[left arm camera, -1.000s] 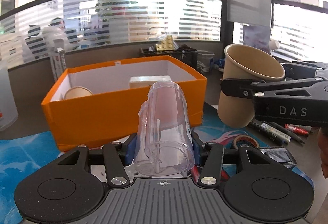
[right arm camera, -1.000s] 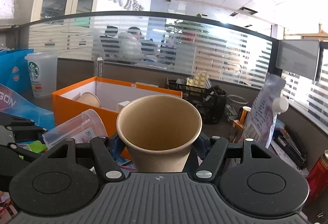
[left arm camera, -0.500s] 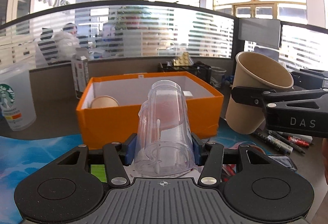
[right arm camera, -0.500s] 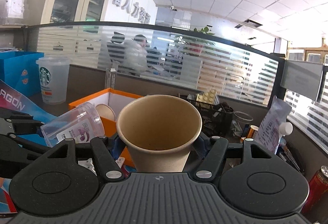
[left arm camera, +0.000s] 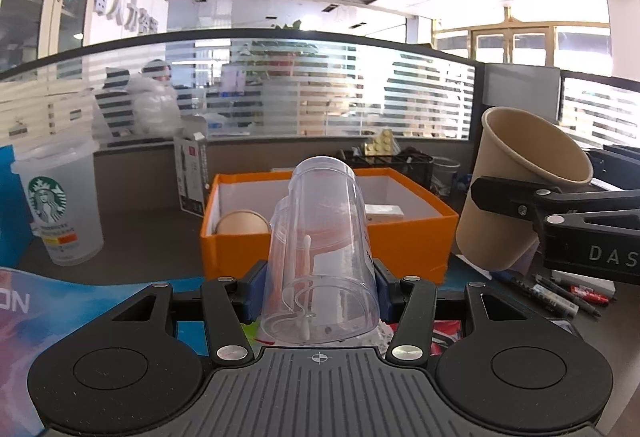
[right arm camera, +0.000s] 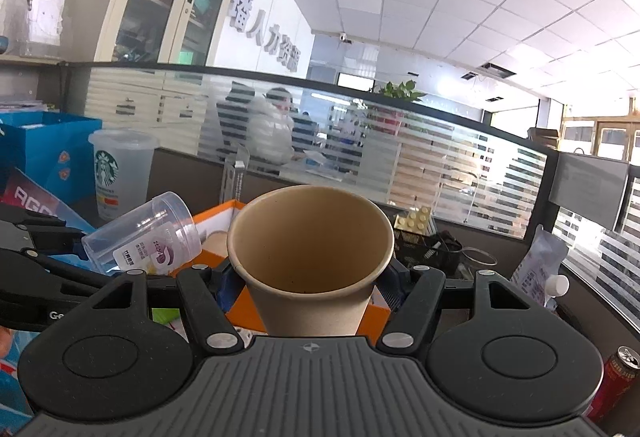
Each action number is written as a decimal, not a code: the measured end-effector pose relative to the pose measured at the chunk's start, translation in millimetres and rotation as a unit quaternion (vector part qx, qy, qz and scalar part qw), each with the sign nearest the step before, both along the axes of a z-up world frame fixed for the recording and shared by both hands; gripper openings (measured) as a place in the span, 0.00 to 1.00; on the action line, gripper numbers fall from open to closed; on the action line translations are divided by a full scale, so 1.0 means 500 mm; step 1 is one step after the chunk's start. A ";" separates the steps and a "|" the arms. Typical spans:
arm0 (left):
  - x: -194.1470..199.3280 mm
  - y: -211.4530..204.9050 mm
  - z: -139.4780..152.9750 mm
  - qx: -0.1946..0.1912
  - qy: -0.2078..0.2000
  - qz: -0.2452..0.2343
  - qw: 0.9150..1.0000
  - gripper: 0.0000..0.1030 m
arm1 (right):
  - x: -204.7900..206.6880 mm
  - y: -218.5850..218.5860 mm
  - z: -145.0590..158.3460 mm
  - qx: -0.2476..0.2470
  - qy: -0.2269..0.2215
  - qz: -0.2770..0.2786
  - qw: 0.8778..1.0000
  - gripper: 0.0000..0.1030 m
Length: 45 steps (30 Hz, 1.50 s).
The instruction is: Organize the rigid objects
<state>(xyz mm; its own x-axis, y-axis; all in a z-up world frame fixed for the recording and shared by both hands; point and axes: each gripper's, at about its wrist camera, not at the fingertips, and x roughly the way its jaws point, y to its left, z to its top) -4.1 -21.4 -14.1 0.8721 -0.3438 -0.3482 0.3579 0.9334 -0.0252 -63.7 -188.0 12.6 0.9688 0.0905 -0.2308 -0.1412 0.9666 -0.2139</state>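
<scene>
Nearest, the left gripper point(left arm camera: 320, 277) has its jaws clamped on a clear plastic cup point(left arm camera: 324, 249) lying on its side, base toward the camera. Beside it, the right gripper point(right arm camera: 312, 273) grips a brown paper cup point(right arm camera: 310, 261), mouth tilted toward its own camera. Just beyond both, an open orange box point(left arm camera: 404, 241) sits on the surface, with another paper cup point(left arm camera: 242, 223) inside. Farther left stands a tall Starbucks cup point(left arm camera: 60, 201).

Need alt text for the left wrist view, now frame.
The left tongs grip a clear plastic cup in front of an open orange box holding a paper cup. At right, the right tongs hold a tilted brown paper cup; a Starbucks cup stands left.
</scene>
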 end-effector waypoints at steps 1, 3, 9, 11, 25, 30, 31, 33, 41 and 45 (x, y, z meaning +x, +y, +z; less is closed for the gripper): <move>-0.001 0.002 0.001 0.000 0.000 0.003 1.000 0.49 | 0.000 0.002 0.001 0.003 -0.001 0.000 1.000 0.62; 0.001 0.005 0.004 -0.001 0.000 0.008 1.000 0.49 | 0.000 0.004 0.001 0.008 -0.003 0.000 1.000 0.61; 0.014 0.021 0.012 -0.006 -0.003 0.028 1.000 0.49 | 0.000 0.002 0.000 0.020 -0.007 -0.001 1.000 0.62; 0.016 0.026 0.015 -0.006 -0.006 0.033 0.999 0.49 | 0.000 -0.003 0.000 0.024 -0.010 -0.003 1.000 0.62; 0.033 0.031 0.016 -0.007 -0.005 0.050 0.999 0.49 | 0.017 -0.012 -0.011 0.051 -0.016 -0.011 0.999 0.61; 0.041 0.033 0.017 -0.008 -0.006 0.052 0.999 0.49 | 0.021 -0.011 -0.015 0.053 -0.016 -0.010 0.998 0.61; 0.045 0.034 0.018 -0.008 -0.006 0.052 0.999 0.49 | 0.021 -0.011 -0.015 0.054 -0.017 -0.011 0.998 0.61; 0.049 0.035 0.021 -0.009 -0.008 0.053 0.999 0.49 | 0.026 -0.011 -0.013 0.055 -0.018 -0.011 0.998 0.62; 0.075 0.036 0.039 -0.010 -0.017 0.055 0.998 0.49 | 0.041 -0.014 -0.012 0.064 -0.025 -0.010 0.998 0.61; 0.090 0.038 0.039 -0.010 -0.013 0.056 0.998 0.49 | 0.053 -0.019 -0.017 0.071 -0.018 -0.008 0.997 0.62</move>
<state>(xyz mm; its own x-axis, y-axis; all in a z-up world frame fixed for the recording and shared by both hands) 41.1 -2.4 5.2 0.9144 -0.2502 -0.3181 0.2520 0.9671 -0.0364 -37.4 -197.5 4.2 0.9779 0.1047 -0.1812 -0.1207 0.9895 -0.0791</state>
